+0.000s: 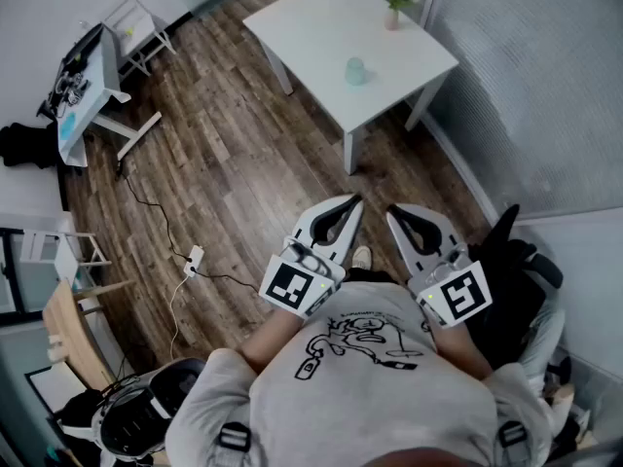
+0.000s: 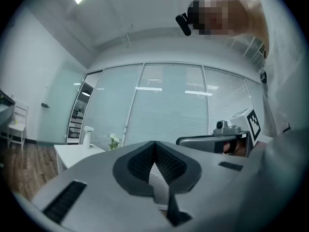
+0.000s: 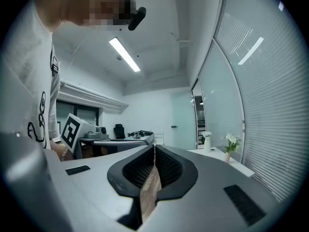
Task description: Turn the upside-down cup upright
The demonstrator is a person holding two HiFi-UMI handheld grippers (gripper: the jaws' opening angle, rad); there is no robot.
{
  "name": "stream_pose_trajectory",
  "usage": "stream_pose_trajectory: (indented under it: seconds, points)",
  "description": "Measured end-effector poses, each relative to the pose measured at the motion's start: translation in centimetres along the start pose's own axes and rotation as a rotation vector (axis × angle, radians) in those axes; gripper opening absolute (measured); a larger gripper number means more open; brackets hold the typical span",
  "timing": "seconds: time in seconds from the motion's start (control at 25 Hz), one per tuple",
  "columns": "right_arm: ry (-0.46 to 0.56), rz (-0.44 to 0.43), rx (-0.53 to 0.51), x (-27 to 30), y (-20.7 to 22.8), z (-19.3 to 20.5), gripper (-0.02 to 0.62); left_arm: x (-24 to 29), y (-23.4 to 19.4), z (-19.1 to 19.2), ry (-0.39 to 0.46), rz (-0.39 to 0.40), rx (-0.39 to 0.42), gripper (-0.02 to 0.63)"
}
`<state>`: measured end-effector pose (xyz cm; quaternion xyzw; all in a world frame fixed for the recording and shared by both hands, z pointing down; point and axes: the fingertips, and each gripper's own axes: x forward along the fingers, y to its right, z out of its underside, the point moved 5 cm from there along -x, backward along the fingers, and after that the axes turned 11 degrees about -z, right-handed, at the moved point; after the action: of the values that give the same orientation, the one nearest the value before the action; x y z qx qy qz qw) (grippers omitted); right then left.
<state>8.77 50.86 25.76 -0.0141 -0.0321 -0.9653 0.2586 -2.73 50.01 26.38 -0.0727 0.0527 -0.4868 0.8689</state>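
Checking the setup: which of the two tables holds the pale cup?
The white square table beside the blinds: the cup stands on it. The cluttered desk at left shows none.

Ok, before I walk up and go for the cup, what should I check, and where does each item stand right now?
1. Cup on table: ok; the cup stands on the white table, away from its edges.
2. Cup upside down: cannot tell; too small in the head view.
3. Left gripper empty: ok; jaws together, nothing between.
4. Right gripper empty: ok; same.
5. Within reach: not ok; both grippers are at the person's chest, with floor ahead.
6. Room around cup: ok; the vase stands apart.
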Motion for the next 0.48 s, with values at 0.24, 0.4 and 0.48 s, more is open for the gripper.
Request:
stream_pose_trajectory:
  seconds: [0.24,0.4,0.48]
  points:
    - [-0.007,0.005,0.004,-0.8,-0.5,0.1,0.04,-0.4,0.8,0.0,-0.008,0.003,-0.002,0.002]
    - [-0.002,0.007,0.001,-1.1,0.1,-0.1,0.04,0.1,1.2,0.0,-0.009,0.004,-0.001,0.002]
    - [-0.001,0.007,0.005,-1.4,0.5,0.0,0.04,0.4,1.4,0.2,-0.016,0.003,0.004,0.002]
